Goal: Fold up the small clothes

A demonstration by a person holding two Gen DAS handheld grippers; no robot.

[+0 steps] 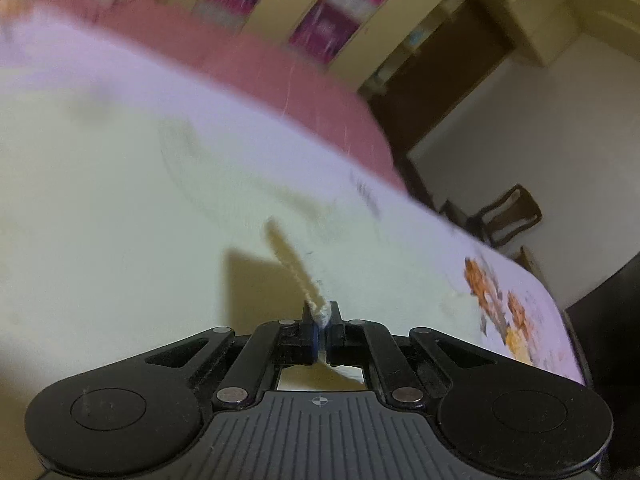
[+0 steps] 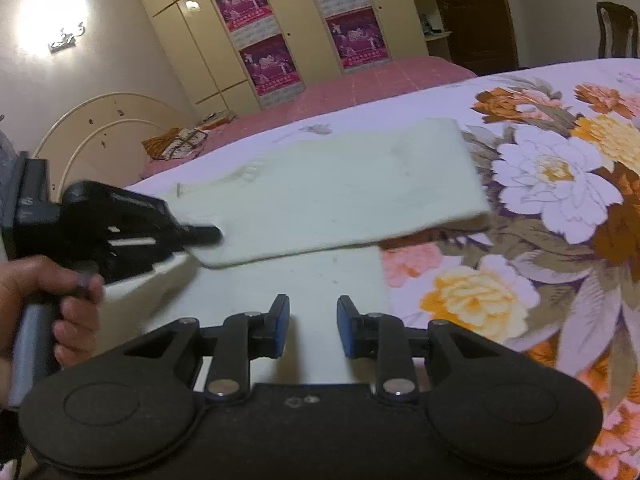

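A pale cream garment (image 2: pixel 340 188) lies on the flowered bedsheet (image 2: pixel 560 184). My left gripper (image 1: pixel 322 318) is shut on the garment's edge (image 1: pixel 296 268) and holds one flap lifted, folded over the lower layer. It shows from the side in the right wrist view (image 2: pixel 212 235), held in a hand at the left. My right gripper (image 2: pixel 312 320) is open and empty, just above the near part of the garment. The left wrist view is blurred, and the cloth (image 1: pixel 120 220) fills most of it.
A pink bedspread (image 2: pixel 360 80) lies beyond the sheet, with a small patterned bundle (image 2: pixel 180 142) on it. A cream wardrobe with purple posters (image 2: pixel 272 64) stands behind. A curved headboard (image 2: pixel 100 128) is at left, a dark chair (image 2: pixel 616 28) at right.
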